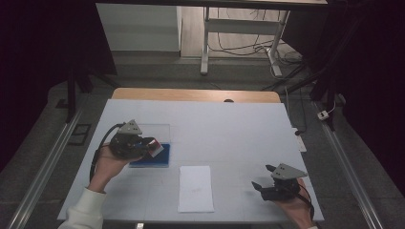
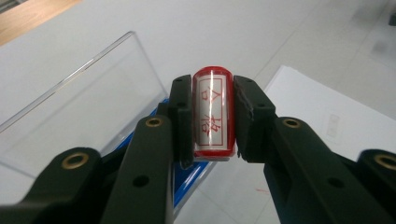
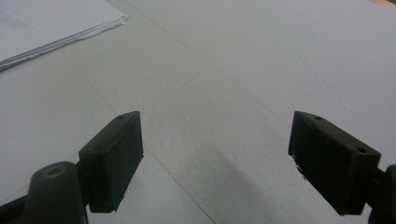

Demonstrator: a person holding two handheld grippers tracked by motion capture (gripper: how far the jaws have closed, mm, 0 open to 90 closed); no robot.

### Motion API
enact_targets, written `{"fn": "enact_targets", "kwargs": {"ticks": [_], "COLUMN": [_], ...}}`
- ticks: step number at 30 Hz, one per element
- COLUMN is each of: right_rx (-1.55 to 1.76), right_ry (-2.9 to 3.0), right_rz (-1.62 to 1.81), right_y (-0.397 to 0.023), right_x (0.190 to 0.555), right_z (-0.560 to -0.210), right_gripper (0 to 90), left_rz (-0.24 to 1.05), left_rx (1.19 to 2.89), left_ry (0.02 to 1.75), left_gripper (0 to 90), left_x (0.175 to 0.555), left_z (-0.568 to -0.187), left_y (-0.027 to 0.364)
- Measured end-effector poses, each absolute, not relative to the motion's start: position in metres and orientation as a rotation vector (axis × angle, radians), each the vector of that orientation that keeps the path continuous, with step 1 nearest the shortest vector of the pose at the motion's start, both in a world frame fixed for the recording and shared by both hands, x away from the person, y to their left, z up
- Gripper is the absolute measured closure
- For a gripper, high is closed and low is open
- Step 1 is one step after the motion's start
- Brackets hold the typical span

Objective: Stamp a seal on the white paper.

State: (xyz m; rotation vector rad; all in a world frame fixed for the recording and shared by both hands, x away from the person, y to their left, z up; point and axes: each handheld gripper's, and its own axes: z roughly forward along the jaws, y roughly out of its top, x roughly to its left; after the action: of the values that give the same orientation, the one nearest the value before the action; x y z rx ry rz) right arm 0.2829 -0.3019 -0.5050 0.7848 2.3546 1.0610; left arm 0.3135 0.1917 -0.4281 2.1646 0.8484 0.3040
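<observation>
We see a small stamp (image 2: 213,114), a rounded block with a glossy red rim and a white face printed with red characters, clamped between the matte black pads of the left hand-held gripper (image 2: 213,116). Both pads press flat on its sides, and the stamp is held clear of the bench (image 1: 229,129) surface, above the edge of a blue ink pad tray (image 1: 154,160). Just beside that tray, on its far side, a clear plastic lid (image 2: 79,102) with sharp straight edges stands tilted up; in the high view the same left hand-held gripper (image 1: 152,147) sits over the blue tray at the bench's left side.

A flat stack of white paper sheets (image 1: 196,188), rectangular and slightly fanned at one edge, lies at the middle of the smooth white bench, near its front edge.

On the right, we find the right hand-held gripper (image 3: 233,163) with its blocky jaws spread wide apart and nothing between them, hovering low over the bare bench surface, well apart from the paper.
</observation>
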Motion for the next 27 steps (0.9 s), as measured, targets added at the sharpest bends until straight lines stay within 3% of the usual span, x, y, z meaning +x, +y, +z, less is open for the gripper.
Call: {"fn": "enact_targets", "kwargs": {"ticks": [27], "right_rx": [0.785], "right_ry": [2.362], "right_rz": [1.06], "right_y": [-0.302], "right_x": [0.283], "right_z": [-0.506], "right_gripper": [17.3], "left_rz": [0.159], "left_rx": [2.225], "left_ry": [0.644], "left_gripper": [70.1], "left_x": [0.296], "left_z": [-0.432], "left_y": [0.134]}}
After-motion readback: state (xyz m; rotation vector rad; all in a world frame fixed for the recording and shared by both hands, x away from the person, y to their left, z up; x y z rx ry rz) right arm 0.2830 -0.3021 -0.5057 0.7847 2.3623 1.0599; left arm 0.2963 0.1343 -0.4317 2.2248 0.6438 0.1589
